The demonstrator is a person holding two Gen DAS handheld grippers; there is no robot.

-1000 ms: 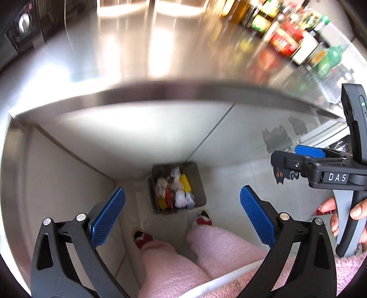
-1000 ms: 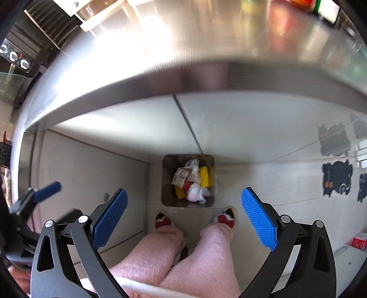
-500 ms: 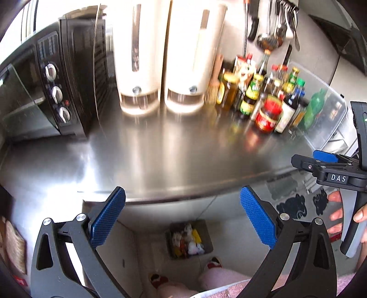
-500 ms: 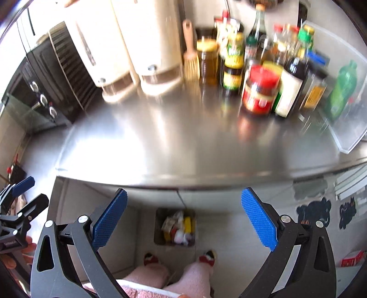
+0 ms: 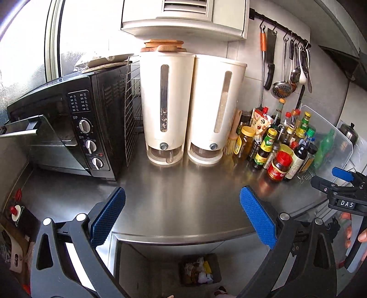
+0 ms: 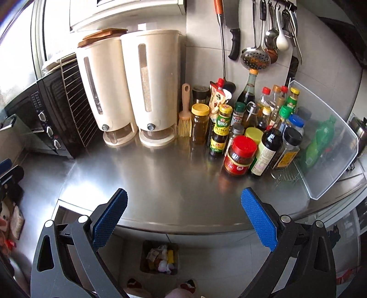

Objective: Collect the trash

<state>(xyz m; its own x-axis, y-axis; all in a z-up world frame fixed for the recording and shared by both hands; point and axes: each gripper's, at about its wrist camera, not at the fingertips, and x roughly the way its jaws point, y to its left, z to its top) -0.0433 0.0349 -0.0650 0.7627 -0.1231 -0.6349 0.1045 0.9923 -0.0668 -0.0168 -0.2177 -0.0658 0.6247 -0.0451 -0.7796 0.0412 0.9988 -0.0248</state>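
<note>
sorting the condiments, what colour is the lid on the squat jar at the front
Red: the jar has a red lid and a red label. It shows best in the right wrist view.

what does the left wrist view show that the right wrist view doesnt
Only the left wrist view shows the black oven's half-open glass door and the white cabinet overhead. Only the right wrist view shows the red slippers on the floor. Both show the two cream dispensers, the red-lidded jar and the grey trash bin.
</note>
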